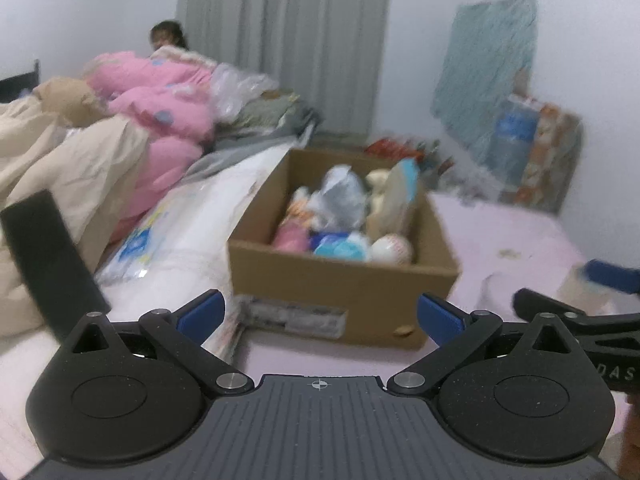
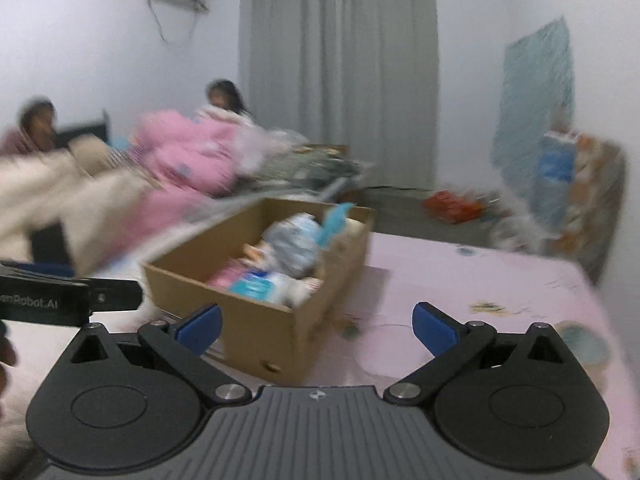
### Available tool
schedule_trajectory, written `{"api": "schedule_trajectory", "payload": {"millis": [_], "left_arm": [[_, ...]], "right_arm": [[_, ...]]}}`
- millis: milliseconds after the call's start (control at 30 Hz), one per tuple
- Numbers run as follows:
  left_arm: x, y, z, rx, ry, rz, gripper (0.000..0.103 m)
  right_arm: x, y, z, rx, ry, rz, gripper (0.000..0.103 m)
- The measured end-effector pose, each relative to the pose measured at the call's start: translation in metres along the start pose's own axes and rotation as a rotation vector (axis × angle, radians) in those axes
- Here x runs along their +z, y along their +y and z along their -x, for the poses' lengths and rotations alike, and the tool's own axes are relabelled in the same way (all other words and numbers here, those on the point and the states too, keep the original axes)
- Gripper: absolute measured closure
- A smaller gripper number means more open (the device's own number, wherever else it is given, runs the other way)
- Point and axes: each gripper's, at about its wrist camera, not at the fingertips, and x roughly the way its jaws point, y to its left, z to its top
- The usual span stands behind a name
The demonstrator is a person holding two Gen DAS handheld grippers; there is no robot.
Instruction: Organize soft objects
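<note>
A brown cardboard box (image 1: 344,292) stands on the pink bed sheet (image 1: 500,240), filled with several soft toys and plush items (image 1: 344,216). It also shows in the right wrist view (image 2: 256,320), to the left of centre. My left gripper (image 1: 320,312) is open and empty, just in front of the box. My right gripper (image 2: 316,320) is open and empty, near the box's front right corner. The right gripper shows at the right edge of the left wrist view (image 1: 580,300). Both views are blurred.
A pile of pink and beige blankets (image 1: 152,128) and a white packaged pillow (image 1: 180,240) lie left of the box. Two people (image 2: 224,98) sit at the back left. Grey curtains (image 2: 340,80) hang behind. Clutter (image 2: 452,202) lies on the floor by the far wall.
</note>
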Motion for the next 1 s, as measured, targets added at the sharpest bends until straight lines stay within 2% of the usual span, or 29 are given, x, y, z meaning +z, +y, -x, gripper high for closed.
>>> {"api": "schedule_trajectory", "payload": {"millis": [100,200,300,433,567,700,800,900,1000], "left_arm": [[-0.004,0.001,-0.014,0.07,0.047,-0.012,0.0],[-0.008,0.005,-0.017,0.106,0.053,-0.012,0.0],[-0.005,0.005,-0.027,0.149,0.104,0.005,0.0],[0.0,0.006,-0.046,0.127,0.171,0.032,0.0],[0.005,0.004,-0.062,0.098,0.25,-0.005,0.0],[0.007,0.008,-0.071,0.079,0.316,0.012,0.0],[0.009,0.009,-0.08,0.049,0.385,0.013,0.0],[0.012,0.006,-0.085,0.053,0.409,-0.006,0.0],[0.016,0.003,-0.088,0.054,0.422,-0.022,0.0]], "right_arm": [[-0.008,0.008,-0.012,-0.04,0.034,-0.002,0.052],[-0.013,0.006,-0.025,-0.047,0.075,-0.093,0.052],[-0.014,-0.001,-0.036,-0.041,0.112,-0.176,0.052],[-0.013,-0.005,-0.049,-0.082,0.152,-0.215,0.052],[-0.012,-0.007,-0.052,-0.09,0.186,-0.212,0.052],[-0.009,-0.004,-0.055,-0.13,0.209,-0.205,0.052],[-0.006,-0.006,-0.061,-0.112,0.245,-0.206,0.052],[-0.001,-0.01,-0.068,-0.067,0.282,-0.236,0.052],[0.001,-0.012,-0.075,-0.064,0.316,-0.259,0.052]]}}
